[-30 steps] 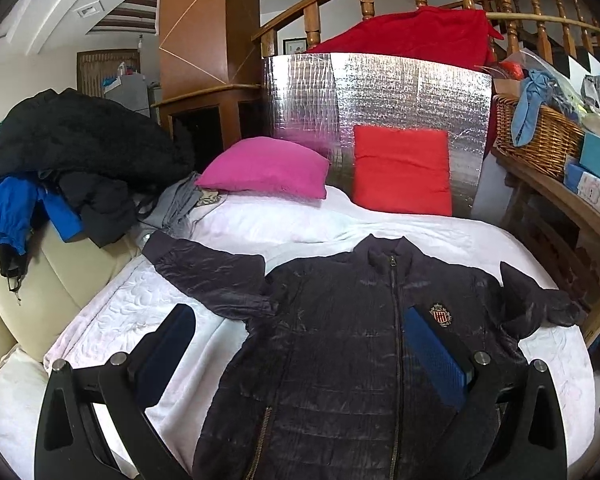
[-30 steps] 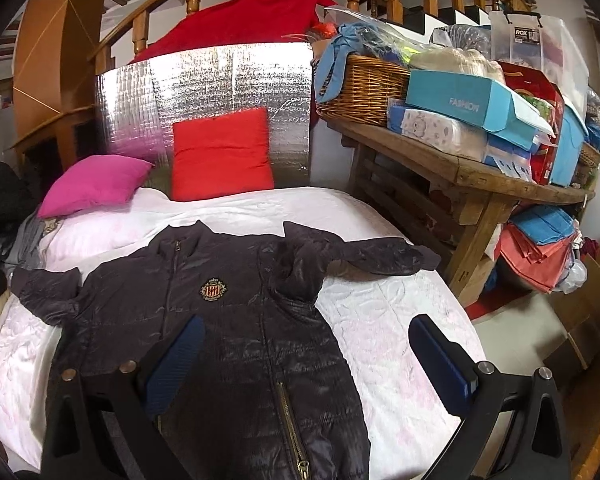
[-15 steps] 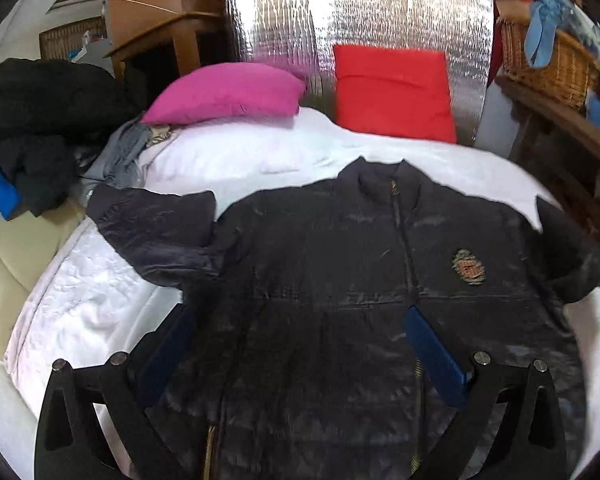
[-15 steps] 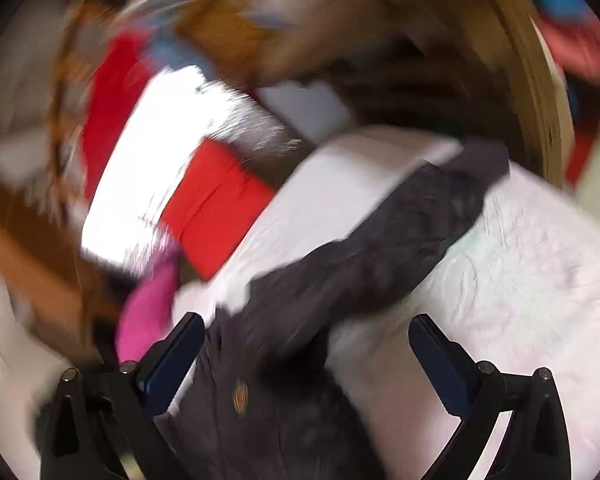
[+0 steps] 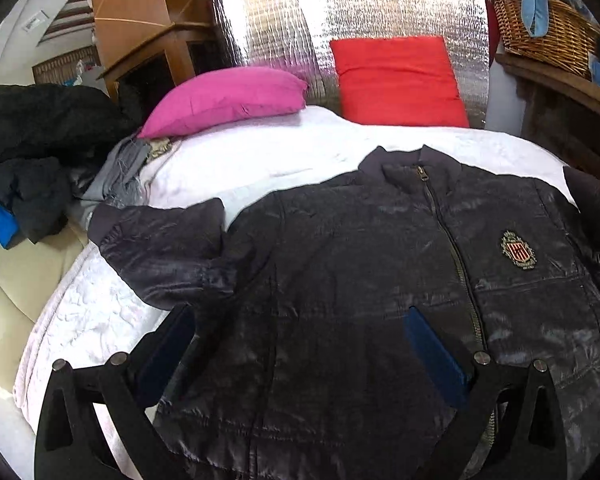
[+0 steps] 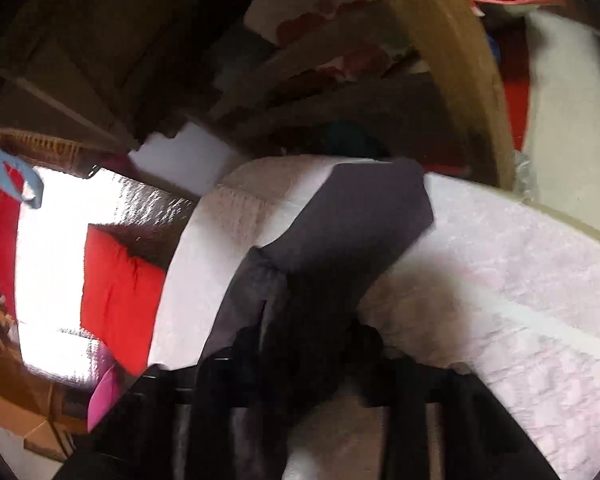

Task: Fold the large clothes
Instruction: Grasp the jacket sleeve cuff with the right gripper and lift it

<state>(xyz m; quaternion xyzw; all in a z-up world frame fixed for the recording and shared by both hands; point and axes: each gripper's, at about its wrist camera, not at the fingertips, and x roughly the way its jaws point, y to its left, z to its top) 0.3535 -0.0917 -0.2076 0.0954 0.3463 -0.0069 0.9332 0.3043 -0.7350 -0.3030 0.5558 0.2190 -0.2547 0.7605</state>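
A dark quilted jacket [image 5: 340,248] with a crest badge lies zipped and face up on the white bed [image 5: 100,312]. In the left wrist view my left gripper [image 5: 300,340] hovers open just over the jacket's lower body, by the left sleeve [image 5: 160,248], with nothing between its blue pads [image 5: 432,356]. The right wrist view is rolled and blurred. There my right gripper [image 6: 304,352] has its jaws closing on the jacket's right sleeve [image 6: 320,280], which runs up from between the fingers to its grey cuff [image 6: 364,204] on the bed [image 6: 520,280].
A pink pillow [image 5: 228,96] and a red cushion [image 5: 396,80] lean on a silver foil panel [image 5: 340,12] at the bed's head. Dark clothes [image 5: 32,148] are piled to the left. At the right stand a wooden table [image 5: 560,88] and a wicker basket [image 5: 548,36].
My left gripper came down closer over the jacket. My right gripper swung to the right sleeve, rolled over, and its wide-open jaws closed around the sleeve.
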